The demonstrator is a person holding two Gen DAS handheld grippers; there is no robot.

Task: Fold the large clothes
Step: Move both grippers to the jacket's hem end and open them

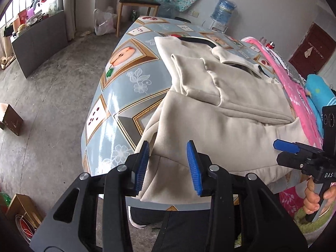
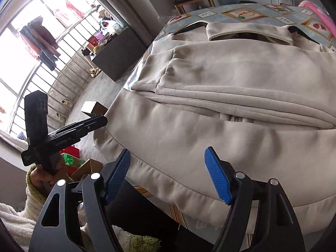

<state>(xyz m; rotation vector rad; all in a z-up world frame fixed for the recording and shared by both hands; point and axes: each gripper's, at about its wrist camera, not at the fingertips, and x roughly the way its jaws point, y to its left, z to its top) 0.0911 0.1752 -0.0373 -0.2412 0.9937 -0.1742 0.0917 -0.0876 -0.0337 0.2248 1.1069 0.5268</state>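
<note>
A large cream jacket lies on the table with both sleeves folded across its front; it also fills the right wrist view. Its hem hangs over the near table edge. My left gripper is open, its blue pads on either side of the hem's left corner. My right gripper is open just above the hem, nothing between its pads. The right gripper also shows at the right of the left wrist view. The left gripper also shows at the left of the right wrist view.
The table has a glossy blue patterned cloth. Pink bedding lies along its right side. A wooden chair stands beyond the far end. Cardboard boxes sit on the concrete floor at left. A dark panel leans near the window.
</note>
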